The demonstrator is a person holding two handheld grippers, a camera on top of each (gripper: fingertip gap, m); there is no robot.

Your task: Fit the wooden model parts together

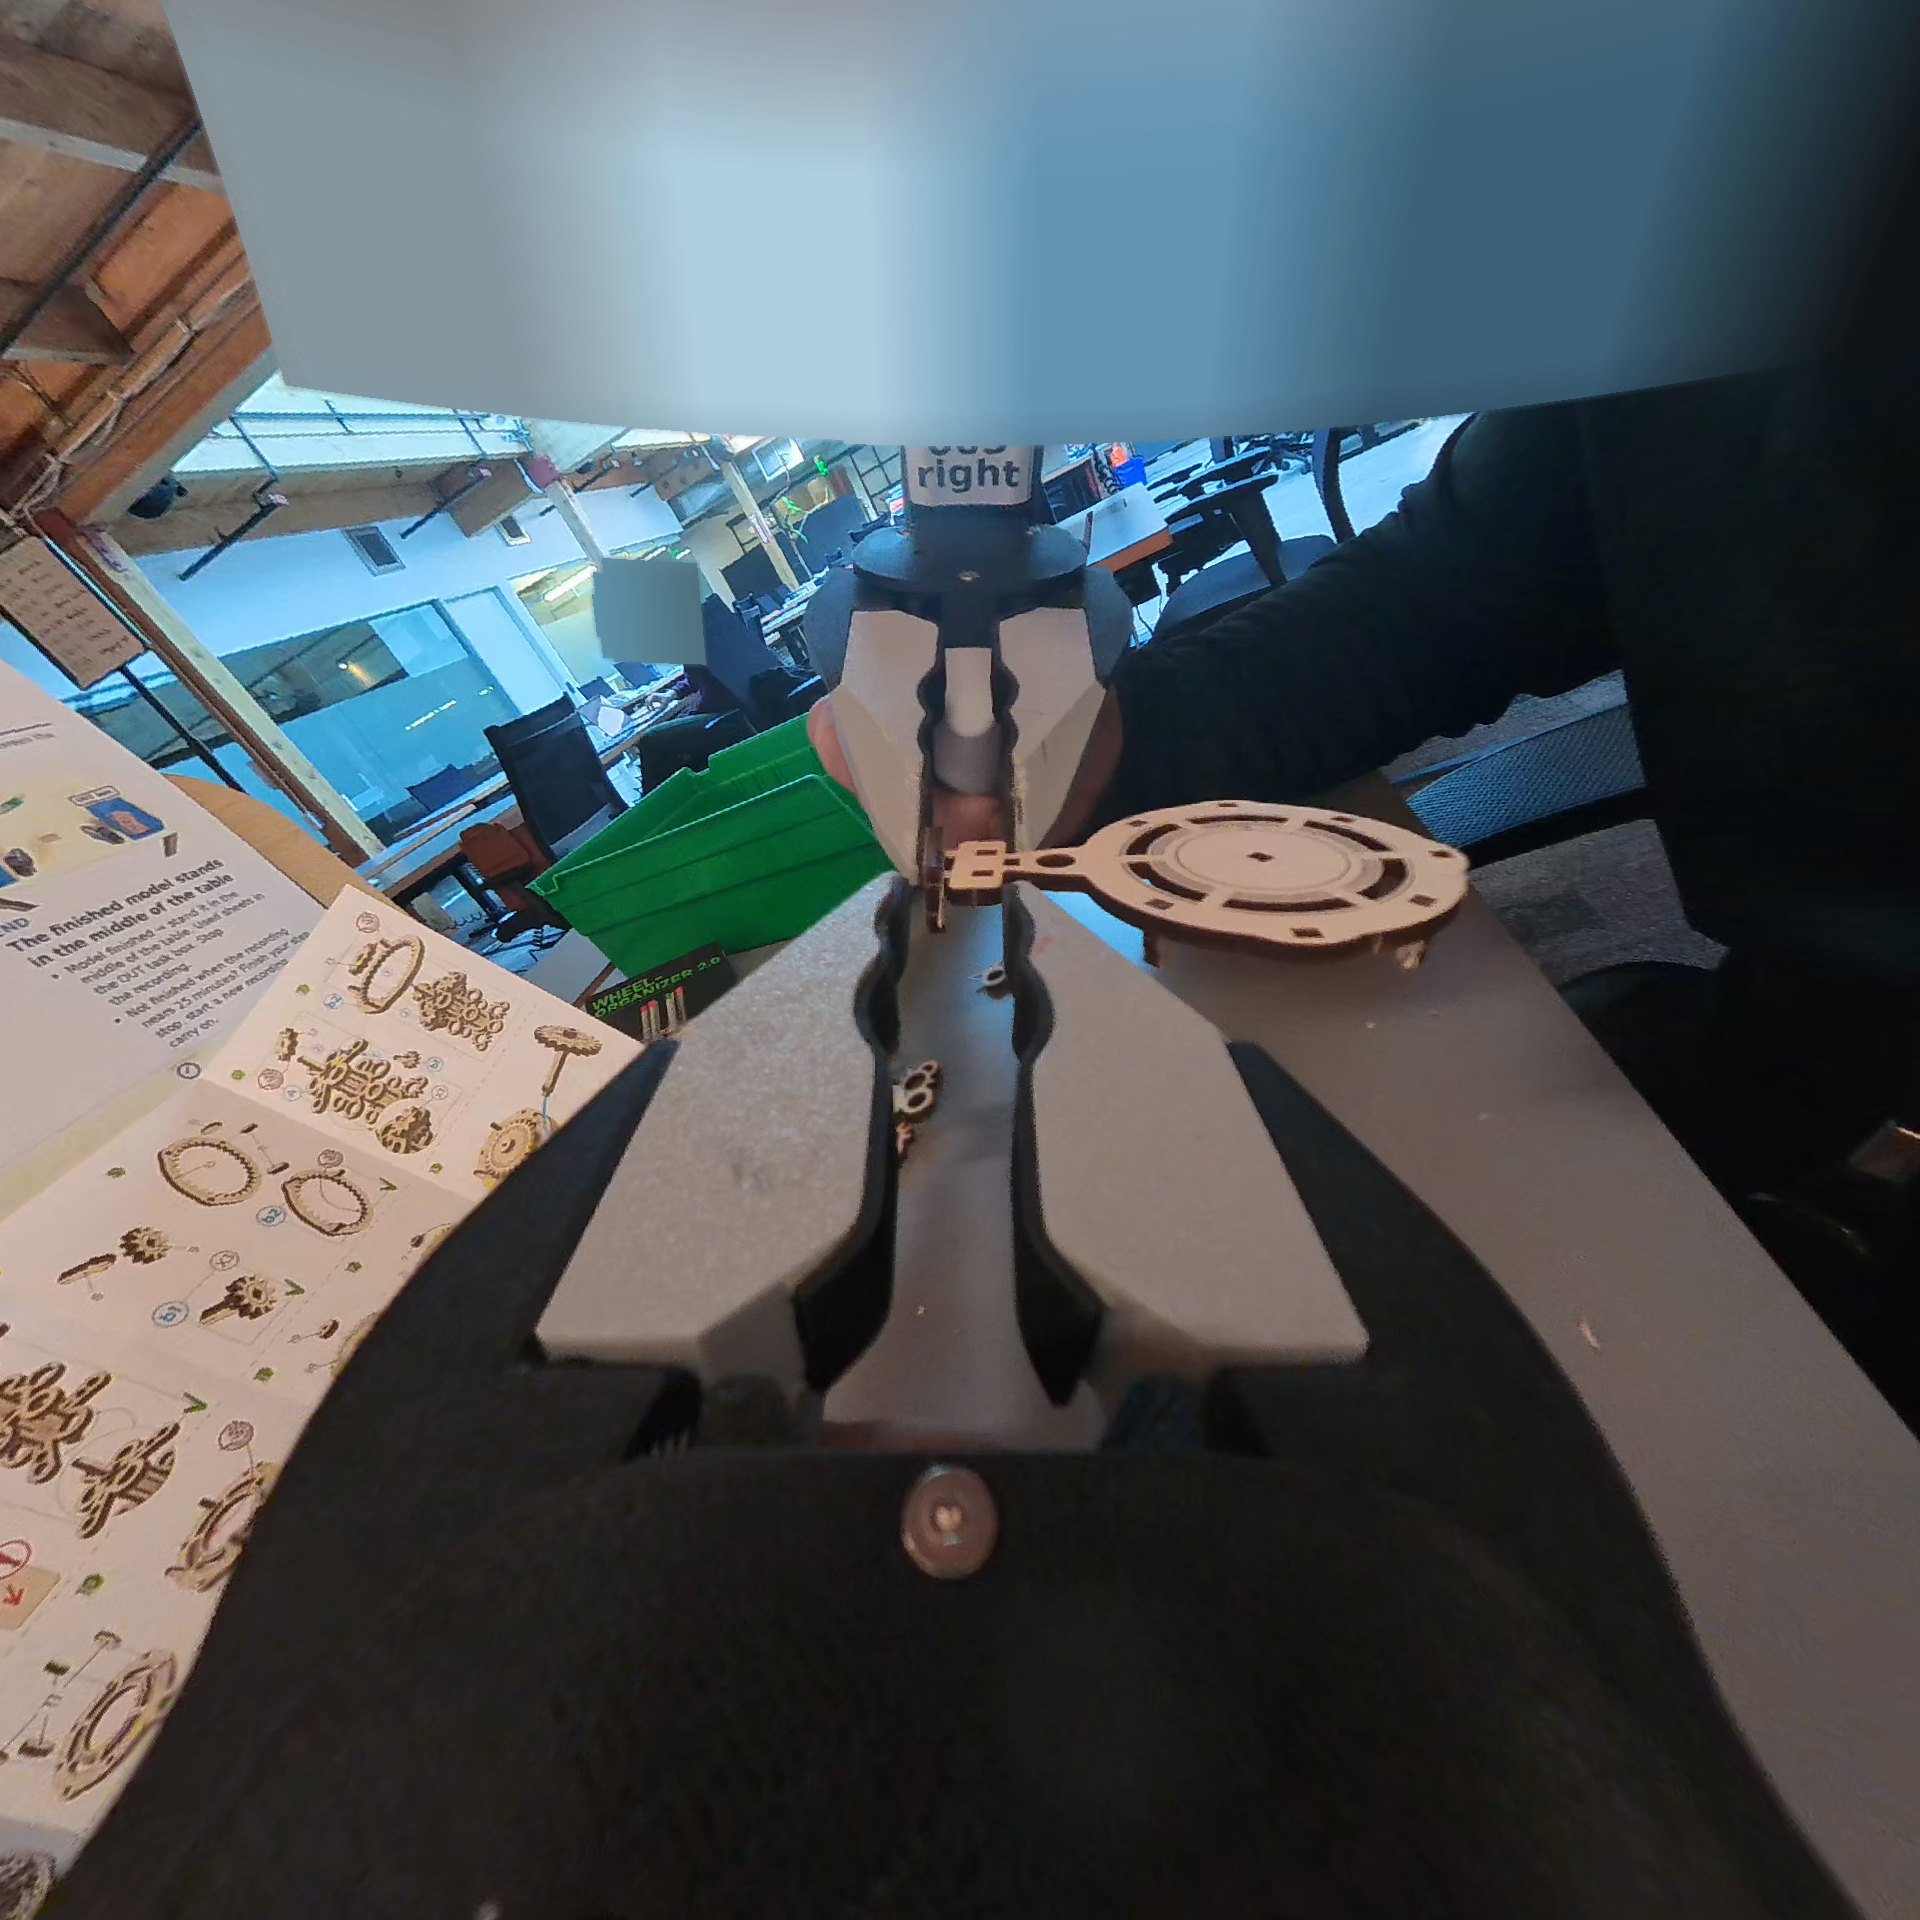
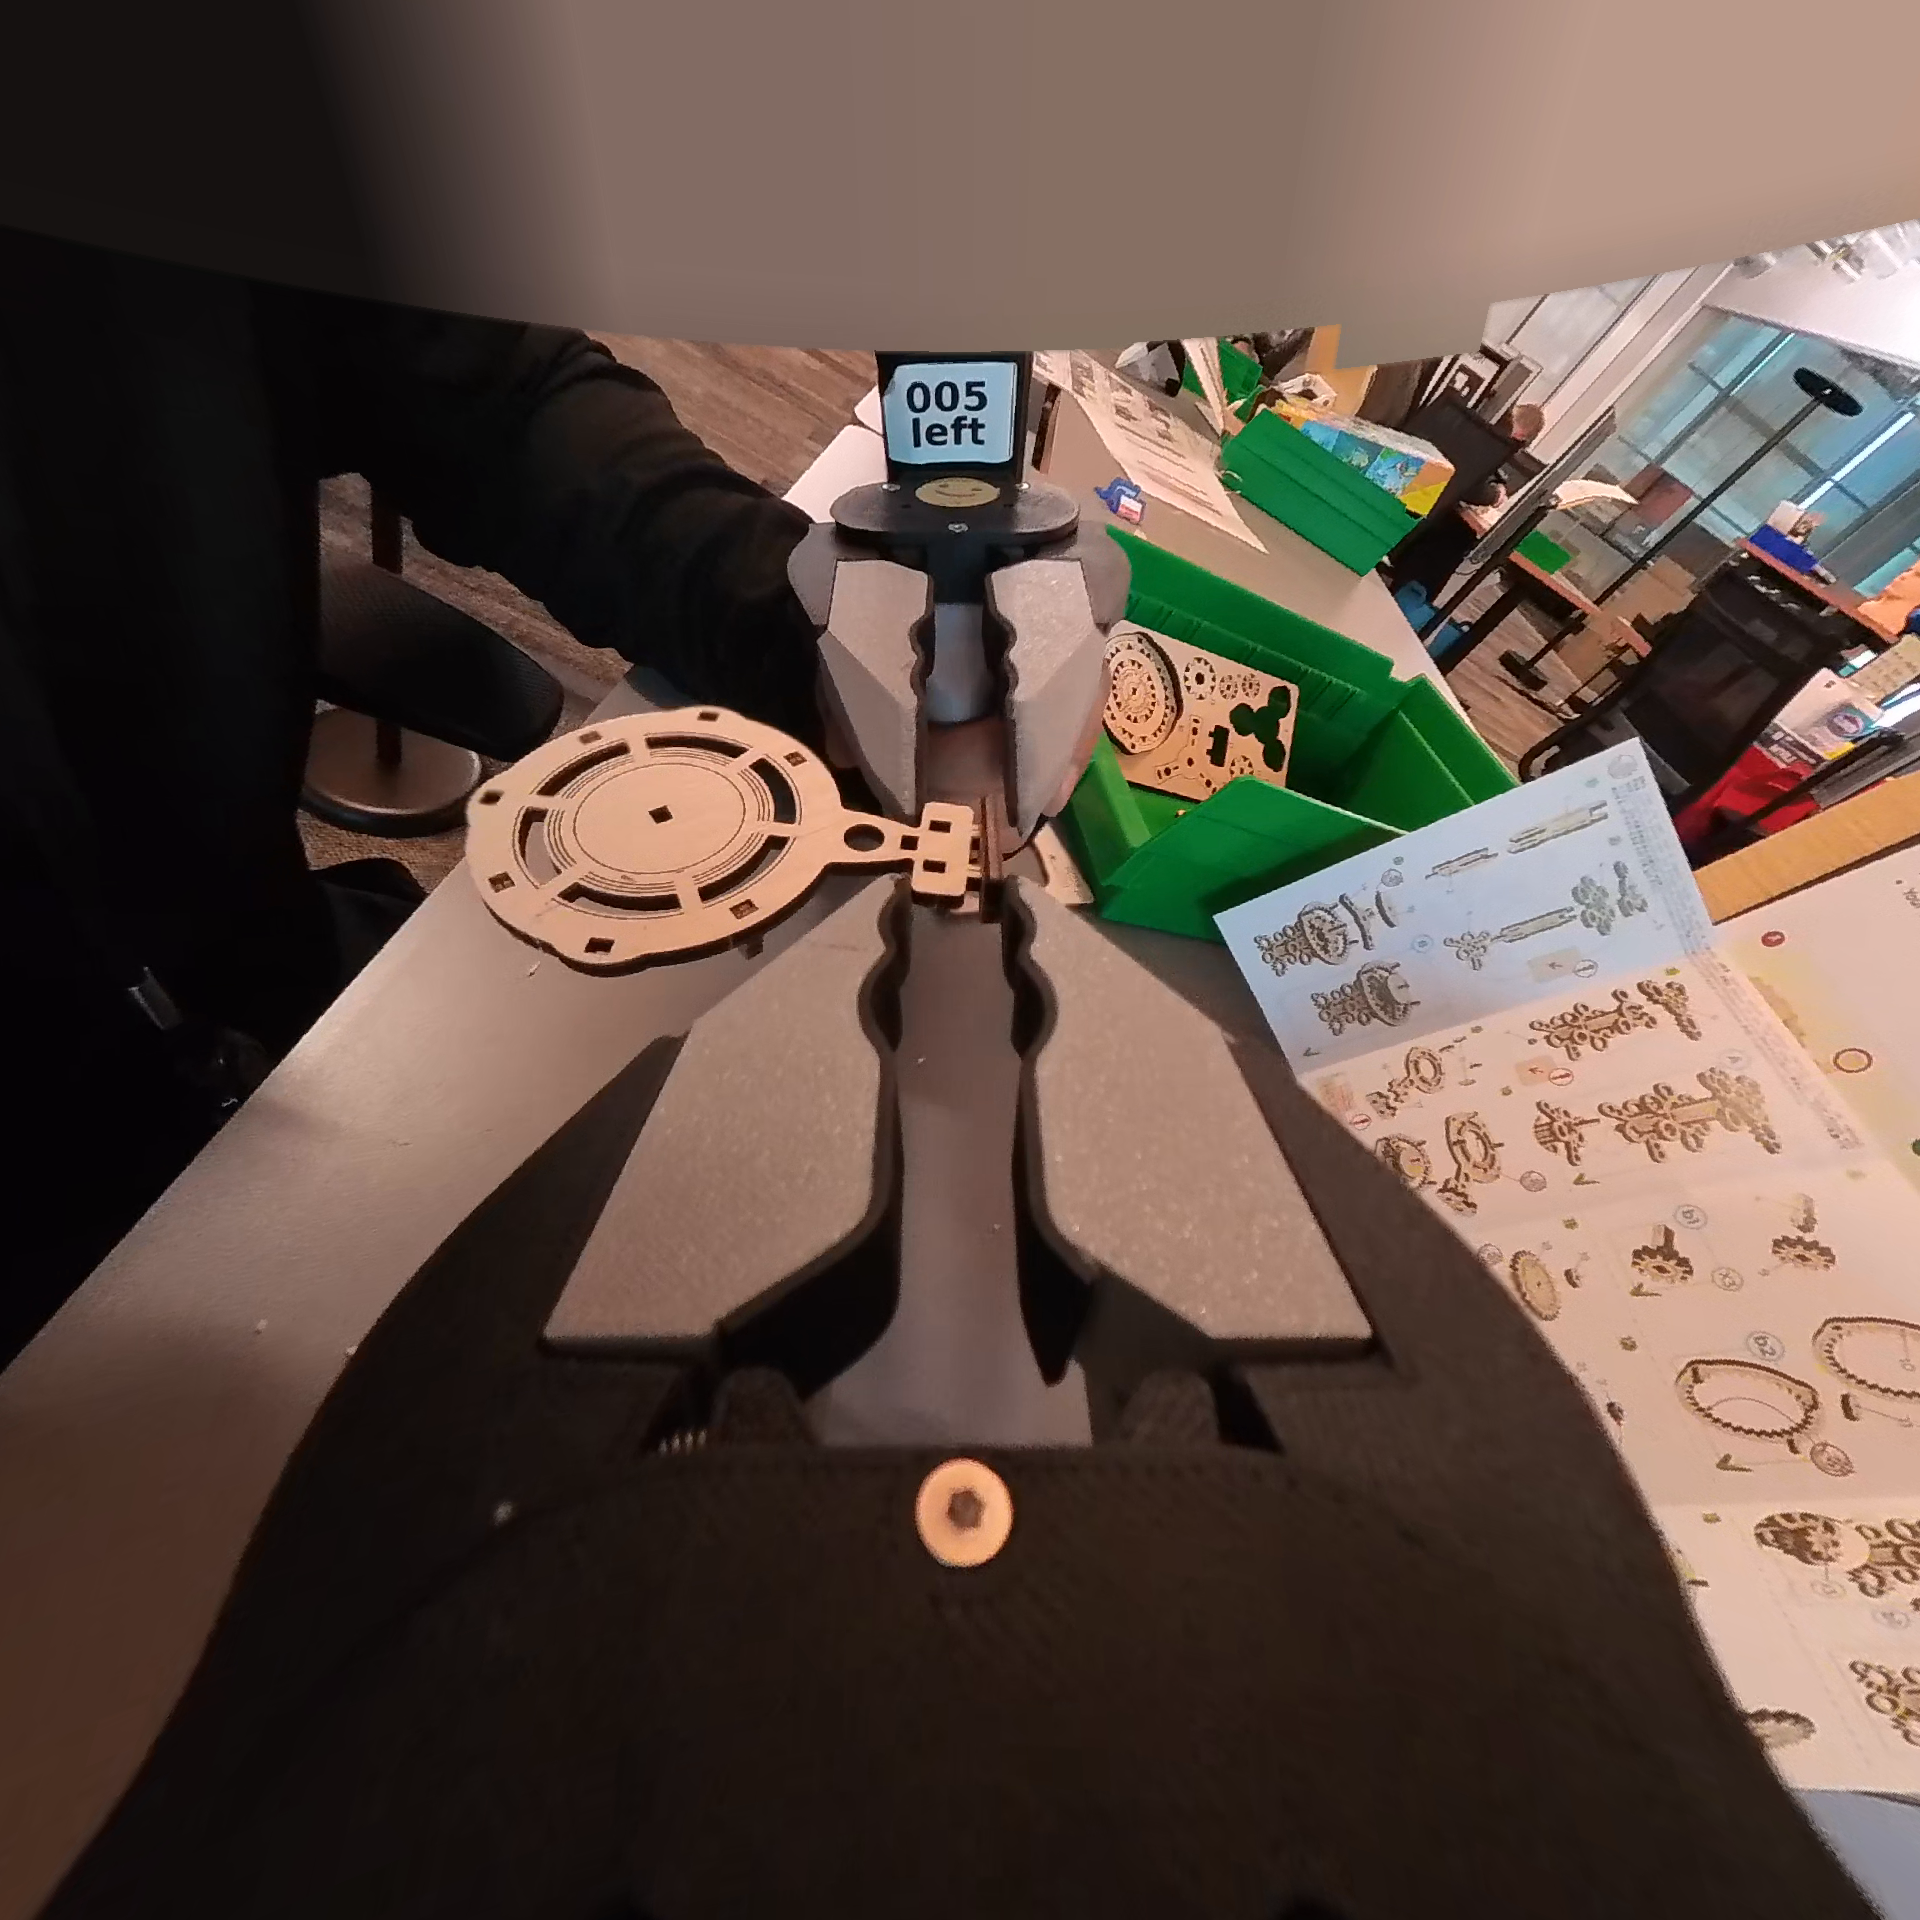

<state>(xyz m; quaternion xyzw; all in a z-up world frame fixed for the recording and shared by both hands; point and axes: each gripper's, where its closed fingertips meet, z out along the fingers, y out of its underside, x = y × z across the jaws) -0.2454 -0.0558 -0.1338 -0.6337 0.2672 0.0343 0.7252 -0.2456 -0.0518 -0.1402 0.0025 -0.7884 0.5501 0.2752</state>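
Note:
A flat wooden disc part [image 1: 1257, 873] with a slotted ring and a short handle hangs level above the table's near edge; it also shows in the right wrist view [image 2: 644, 842]. My left gripper [image 1: 958, 891] and right gripper [image 2: 954, 896] point at each other, tips almost touching, both narrowed onto the handle's end tab [image 1: 982, 868]. A small dark wooden piece [image 1: 933, 883] stands edge-on against the tab's end, beside the right gripper's finger; it also shows in the right wrist view [image 2: 987, 847]. Exact contact is partly hidden.
Green bins [image 1: 717, 852] stand behind; one holds a cut wooden sheet [image 2: 1195, 727]. Instruction sheets [image 1: 312, 1143] [image 2: 1558, 1039] cover one side of the grey table [image 1: 1403, 1195]. Small loose wooden bits [image 1: 920, 1086] lie under my left fingers. A person's dark sleeve [image 1: 1455, 644] is close. My two grippers' fingertips are within a few centimetres of each other.

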